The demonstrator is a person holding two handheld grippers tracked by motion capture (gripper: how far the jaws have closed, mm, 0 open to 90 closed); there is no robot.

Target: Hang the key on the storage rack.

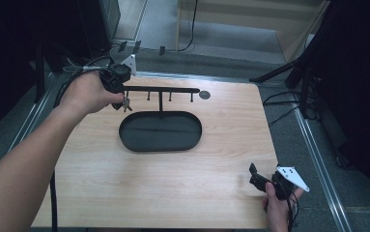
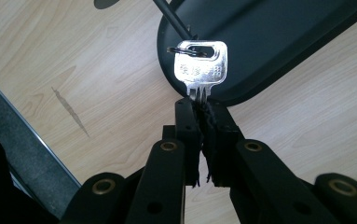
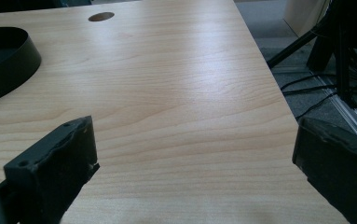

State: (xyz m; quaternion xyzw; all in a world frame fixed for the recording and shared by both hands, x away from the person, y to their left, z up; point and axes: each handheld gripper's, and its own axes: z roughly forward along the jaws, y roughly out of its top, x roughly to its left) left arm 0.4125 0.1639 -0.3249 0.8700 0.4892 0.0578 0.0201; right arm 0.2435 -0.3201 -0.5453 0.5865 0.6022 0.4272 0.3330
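Your near and right desk [image 1: 173, 188] lies bare, open passage. Far centre is blocked: oval black tray [image 1: 161, 131] with its hook rack [image 1: 161, 90] standing across it.

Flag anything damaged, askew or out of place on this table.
One thing: the black padding on the left gripper looks frayed where its jaws pinch the key. The stand sits upright on the table, and nothing is spilled.
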